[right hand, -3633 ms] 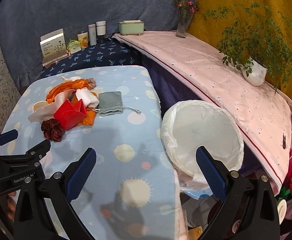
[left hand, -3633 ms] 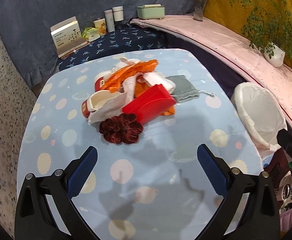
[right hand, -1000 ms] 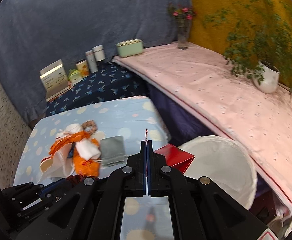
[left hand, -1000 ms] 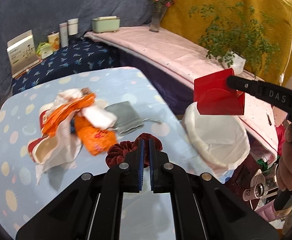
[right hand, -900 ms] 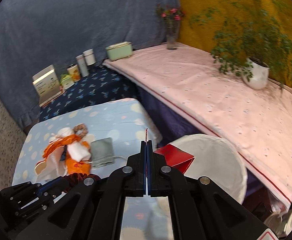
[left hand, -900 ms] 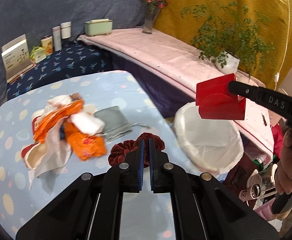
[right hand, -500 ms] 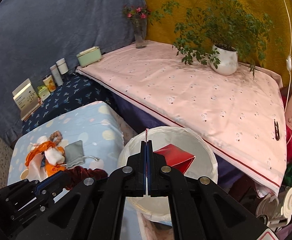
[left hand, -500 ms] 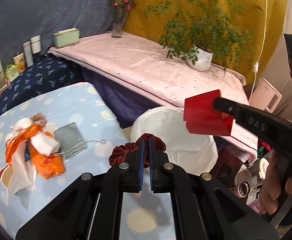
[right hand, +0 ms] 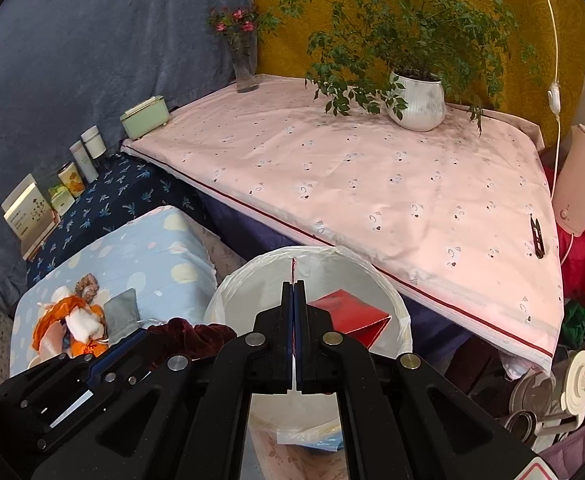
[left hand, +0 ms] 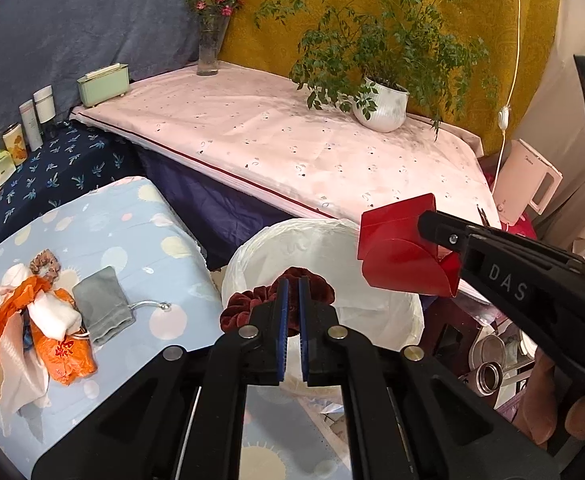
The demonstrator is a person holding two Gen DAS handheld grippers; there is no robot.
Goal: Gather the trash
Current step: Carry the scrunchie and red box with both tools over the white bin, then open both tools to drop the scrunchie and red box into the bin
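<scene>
Looking across the room, we see the bench [left hand: 104,220] in its blue dotted cloth at the near left, a pile of orange and white trash [left hand: 40,320] on it. Just right of it stands the white-lined trash bin [left hand: 396,320]. Above the bin's mouth, our right hand-held gripper [right hand: 293,286] is pressed together on 1 edge of a red paper box [left hand: 402,256]. Our left hand-held gripper [left hand: 292,284] pinches a dark red scrunchie [left hand: 248,304] over the bin's near left rim.
</scene>
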